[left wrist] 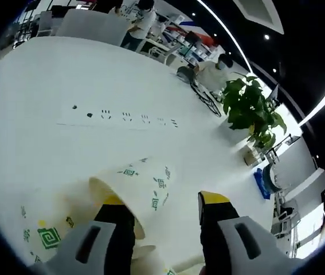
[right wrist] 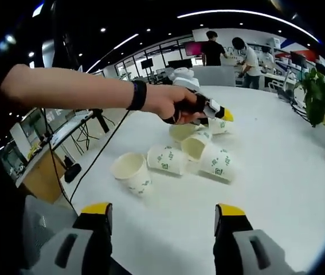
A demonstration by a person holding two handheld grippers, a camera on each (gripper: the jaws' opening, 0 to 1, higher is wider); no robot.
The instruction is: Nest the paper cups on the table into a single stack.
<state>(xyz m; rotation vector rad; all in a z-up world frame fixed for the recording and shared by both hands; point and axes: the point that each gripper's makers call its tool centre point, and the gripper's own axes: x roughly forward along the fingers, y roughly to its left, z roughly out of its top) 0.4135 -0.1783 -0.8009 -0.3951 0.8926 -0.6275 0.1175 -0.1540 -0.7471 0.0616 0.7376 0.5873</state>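
— So, which step is underway?

— An early one, I'm judging. The left hand-held gripper [right wrist: 222, 114] is reaching over the cluster of paper cups [right wrist: 199, 150] on the white worktop [right wrist: 277, 189], and nothing is looking stacked yet. In the left gripper view its jaws are standing apart, with one lying cup [left wrist: 145, 186] sitting between and just ahead of them; the left jaw seems to be at the rim, though I cannot tell whether it is pressing.

— And the right one?

— The right hand-held gripper [right wrist: 162, 215] is hanging back over bare worktop, jaws wide and holding nothing. Nearest to it, a cup is lying on its side with its mouth facing the camera [right wrist: 132, 172], a little apart from the rest (four or five in all; the far ones overlap).

— Next move?

— Probably closing the left jaws on that cup's wall, gently, since thin paper will likely crumple, then lining its base up with another cup's mouth. The right could be steadying the receiving cup.
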